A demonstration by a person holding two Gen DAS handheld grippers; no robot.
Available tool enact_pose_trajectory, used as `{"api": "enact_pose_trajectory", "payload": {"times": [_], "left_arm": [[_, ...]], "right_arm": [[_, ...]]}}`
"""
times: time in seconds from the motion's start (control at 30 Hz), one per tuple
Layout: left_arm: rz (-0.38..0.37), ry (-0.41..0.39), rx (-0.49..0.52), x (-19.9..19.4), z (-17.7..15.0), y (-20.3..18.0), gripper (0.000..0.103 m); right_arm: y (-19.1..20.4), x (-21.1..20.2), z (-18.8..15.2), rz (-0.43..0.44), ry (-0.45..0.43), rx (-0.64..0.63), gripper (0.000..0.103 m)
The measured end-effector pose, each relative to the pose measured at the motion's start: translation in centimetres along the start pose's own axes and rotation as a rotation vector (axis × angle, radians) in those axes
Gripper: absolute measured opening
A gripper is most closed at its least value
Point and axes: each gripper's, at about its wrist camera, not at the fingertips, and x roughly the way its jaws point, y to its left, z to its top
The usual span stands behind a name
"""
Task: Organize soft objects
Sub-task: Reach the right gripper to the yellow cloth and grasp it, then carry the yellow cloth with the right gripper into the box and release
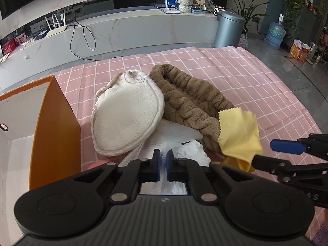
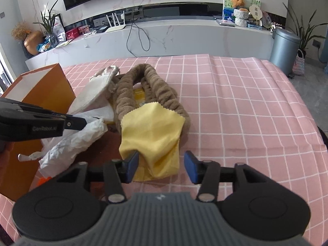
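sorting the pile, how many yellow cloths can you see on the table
1 for sure: the yellow cloth draped over the near end of the brown fleece band, between the open right gripper fingers. Another yellow patch inside the band's loop may be a second; it is mostly hidden.

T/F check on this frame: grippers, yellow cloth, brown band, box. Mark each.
1. The right gripper is open, its fingers either side of the yellow cloth. True.
2. The yellow cloth lies inside the orange box. False: it drapes over the brown band on the pink checked tablecloth.
3. The left gripper has its fingers spread wide. False: they are nearly together, over white fabric.
4. The orange box stands left of the pile. True.
5. The brown band is blue. False: brown.
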Motion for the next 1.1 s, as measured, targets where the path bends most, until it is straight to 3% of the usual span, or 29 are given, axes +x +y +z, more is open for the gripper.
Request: {"api": "enact_pose_trajectory", "payload": {"times": [0.13, 0.27, 0.33, 0.73, 1.1], "left_arm": [[0.0, -0.029, -0.012, -1.0, 0.3, 0.2, 0.001], [0.006, -0.047, -0.016, -2.1, 0.7, 0.4, 0.001], [0.01, -0.058, -0.022, -2.6, 0.8, 0.5, 0.001], [0.002, -0.131, -0.037, -7.8, 0.2, -0.3, 0.001], [0.013, -0.231, -0.063, -13.7, -0.7, 0.2, 0.0]], "right_arm": [[-0.2, 1.7, -0.4, 0.04, 0.036, 0.032, 0.049], [-0.1, 2.1, -0.8, 0.066, 0.035, 0.045, 0.004], [0.0, 1.8, -0.7, 0.068, 0.03, 0.046, 0.0], [2.1, -4.3, 0.3, 0.022, -0.059, -0.008, 0.0], [5.6, -11.5, 1.0, 0.052, -0.184, -0.057, 0.0]]}}
